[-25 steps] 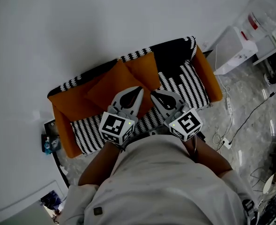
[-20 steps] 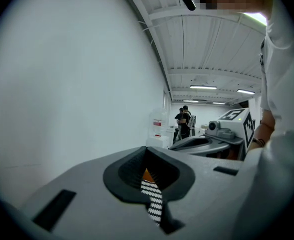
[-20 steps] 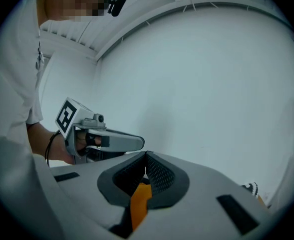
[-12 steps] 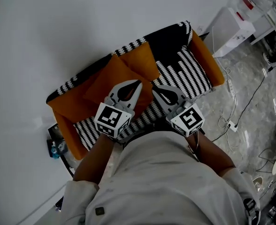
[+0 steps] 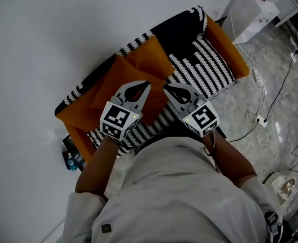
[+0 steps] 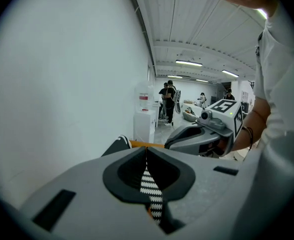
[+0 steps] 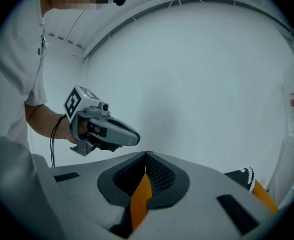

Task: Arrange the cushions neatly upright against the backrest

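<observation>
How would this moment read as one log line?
left hand-held gripper: shut | right hand-held gripper: shut | orange cushions: on striped sofa

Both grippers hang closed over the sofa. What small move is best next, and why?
Probably open the left gripper and lower it onto the tilted orange cushion. It and the right gripper are shut and empty, and that cushion leans corner-up, not squarely against the backrest.

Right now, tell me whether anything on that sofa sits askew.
Yes: the left orange cushion sits turned corner-up, like a diamond, and crowds the second orange cushion instead of standing square against the backrest.
</observation>
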### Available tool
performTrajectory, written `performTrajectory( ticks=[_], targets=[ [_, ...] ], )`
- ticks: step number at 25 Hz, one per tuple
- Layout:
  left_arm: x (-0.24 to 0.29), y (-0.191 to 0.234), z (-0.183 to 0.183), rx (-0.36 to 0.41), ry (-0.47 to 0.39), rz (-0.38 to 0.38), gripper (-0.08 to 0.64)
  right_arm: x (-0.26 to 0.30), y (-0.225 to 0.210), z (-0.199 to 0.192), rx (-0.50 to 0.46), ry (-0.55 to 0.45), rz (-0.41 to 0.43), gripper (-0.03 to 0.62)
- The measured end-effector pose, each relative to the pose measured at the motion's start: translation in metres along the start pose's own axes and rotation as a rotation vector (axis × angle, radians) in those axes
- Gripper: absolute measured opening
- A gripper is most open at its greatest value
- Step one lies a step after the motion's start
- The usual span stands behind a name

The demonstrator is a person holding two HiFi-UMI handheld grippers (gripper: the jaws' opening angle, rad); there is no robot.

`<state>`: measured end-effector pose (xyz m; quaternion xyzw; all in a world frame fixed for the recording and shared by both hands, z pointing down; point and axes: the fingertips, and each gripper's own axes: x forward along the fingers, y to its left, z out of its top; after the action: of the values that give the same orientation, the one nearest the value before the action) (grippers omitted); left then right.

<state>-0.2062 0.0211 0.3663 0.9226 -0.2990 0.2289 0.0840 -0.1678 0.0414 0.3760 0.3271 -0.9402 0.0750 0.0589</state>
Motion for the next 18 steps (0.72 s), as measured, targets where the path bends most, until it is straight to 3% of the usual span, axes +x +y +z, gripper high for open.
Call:
performTrajectory(
  ticks=[9, 18],
  targets=[
    [0.065, 0.019, -0.021, 0.069, 0.169, -0.054, 0.011, 0.010, -0.048, -0.053, 0.032, 0.063, 0.027, 0.025],
    [0.118, 0.044, -0.062, 0.137, 0.406, -0.099, 0.032, 0.028, -0.085, -0.094, 0.124, 0.082, 0.112, 0.029]
  ],
)
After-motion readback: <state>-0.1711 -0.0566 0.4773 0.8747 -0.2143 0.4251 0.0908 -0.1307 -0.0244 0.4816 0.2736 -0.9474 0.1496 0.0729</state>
